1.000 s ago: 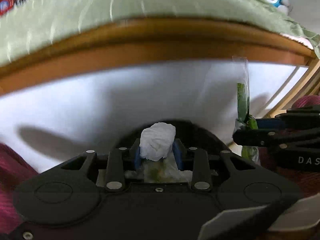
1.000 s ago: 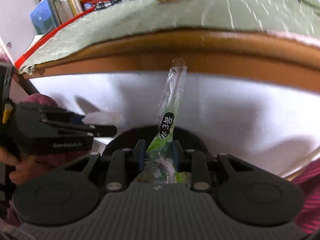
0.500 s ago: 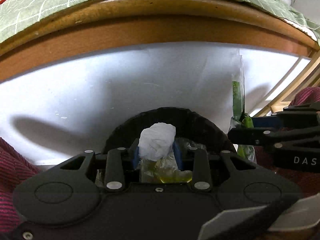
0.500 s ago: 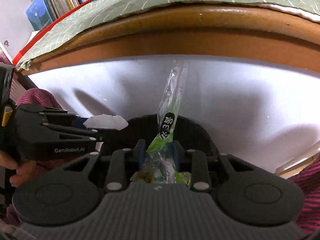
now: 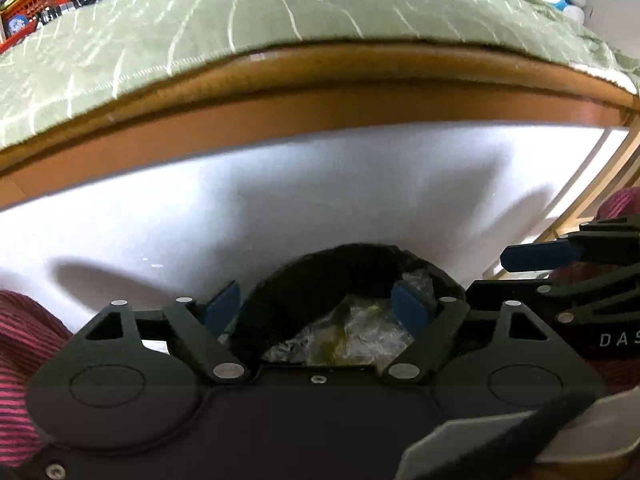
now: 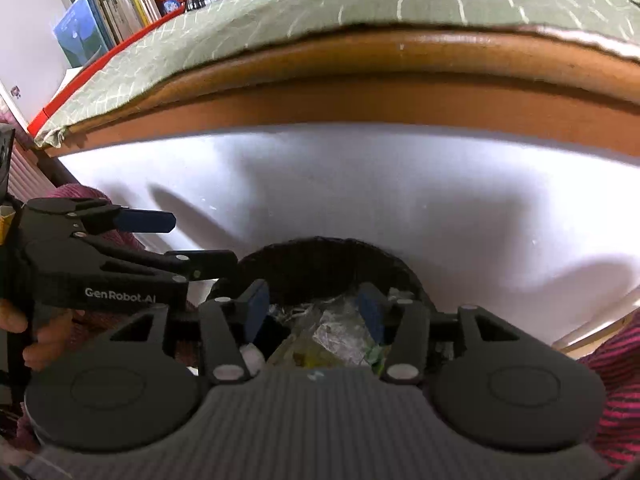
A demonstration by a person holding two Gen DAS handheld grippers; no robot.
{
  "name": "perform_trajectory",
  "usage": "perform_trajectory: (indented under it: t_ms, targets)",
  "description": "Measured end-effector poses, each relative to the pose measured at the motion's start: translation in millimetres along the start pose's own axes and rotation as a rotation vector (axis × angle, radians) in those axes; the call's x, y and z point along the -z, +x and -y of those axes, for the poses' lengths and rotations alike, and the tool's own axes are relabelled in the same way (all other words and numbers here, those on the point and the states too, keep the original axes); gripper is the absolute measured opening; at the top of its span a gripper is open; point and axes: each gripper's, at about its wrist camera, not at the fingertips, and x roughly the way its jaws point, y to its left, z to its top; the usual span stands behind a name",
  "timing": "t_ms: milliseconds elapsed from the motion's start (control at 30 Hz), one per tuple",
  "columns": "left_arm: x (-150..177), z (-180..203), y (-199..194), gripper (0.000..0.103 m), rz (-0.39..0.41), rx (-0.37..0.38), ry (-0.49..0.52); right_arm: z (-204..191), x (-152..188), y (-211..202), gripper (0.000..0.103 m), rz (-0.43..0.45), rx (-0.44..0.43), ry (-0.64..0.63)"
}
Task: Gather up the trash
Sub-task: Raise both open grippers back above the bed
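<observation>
Both your left gripper [image 5: 316, 306] and right gripper [image 6: 312, 308] hang over the round black waste bin [image 6: 320, 256], jaws opening with nothing between them. The crumpled clear and green wrappers [image 6: 340, 336] lie inside the bin. Lift straight up; otherwise a jaw may snag the rim and tip it.
</observation>
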Motion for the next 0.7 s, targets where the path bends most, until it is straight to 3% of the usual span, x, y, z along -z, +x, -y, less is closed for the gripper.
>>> perform_trajectory:
  t_ms: [133, 367, 500, 700]
  targets:
    - [-13, -2, -25, 0.082, 0.033, 0.033, -0.001, 0, -9, -21, 0.072, 0.097, -0.049, -0.01]
    - [-52, -7, -76, 0.091, 0.214, 0.085, 0.013, 10, -40, -61, 0.076, 0.288, -0.073, -0.011]
    - [-84, -12, -90, 0.092, 0.305, 0.062, 0.002, 16, -65, -73, 0.077, 0.36, -0.025, -0.012]
    - [-135, -21, -78, 0.092, 0.377, 0.046, -0.057, 27, -107, -80, 0.079, 0.438, 0.07, 0.017]
